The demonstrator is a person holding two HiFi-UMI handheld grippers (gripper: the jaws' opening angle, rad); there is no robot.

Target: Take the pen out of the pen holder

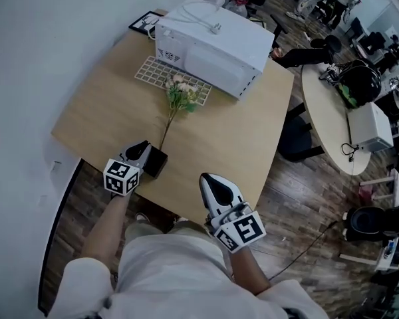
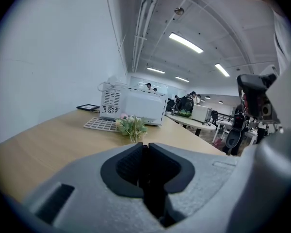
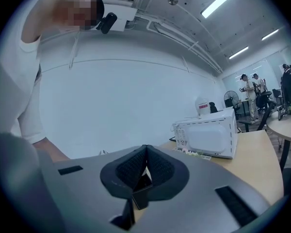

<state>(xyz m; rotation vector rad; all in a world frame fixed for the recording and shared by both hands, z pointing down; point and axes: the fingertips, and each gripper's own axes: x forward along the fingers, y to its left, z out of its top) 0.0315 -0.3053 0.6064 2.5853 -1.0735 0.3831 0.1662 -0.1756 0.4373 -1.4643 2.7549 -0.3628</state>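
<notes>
Wall (image 1: 46,38): plain white, along the left edge of the near table.
Floor (image 1: 306,205): dark wood planks.
Near table (image 1: 106,111): light wood, rectangular.
Round table (image 1: 326,118): pale, off to the right.
Chair (image 1: 296,138): dark, between the two tables.
Ceiling (image 2: 223,28): white, with pipes (image 2: 143,28) and lit strip lights (image 2: 185,42).

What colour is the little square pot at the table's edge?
Black. The small square holder shows best in the head view.

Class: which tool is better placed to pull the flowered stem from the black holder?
Probably the right tool: it is free and close by. The left tool sits shut right beside the holder, low beneath the stem, so it looks better suited to steadying it.
</notes>
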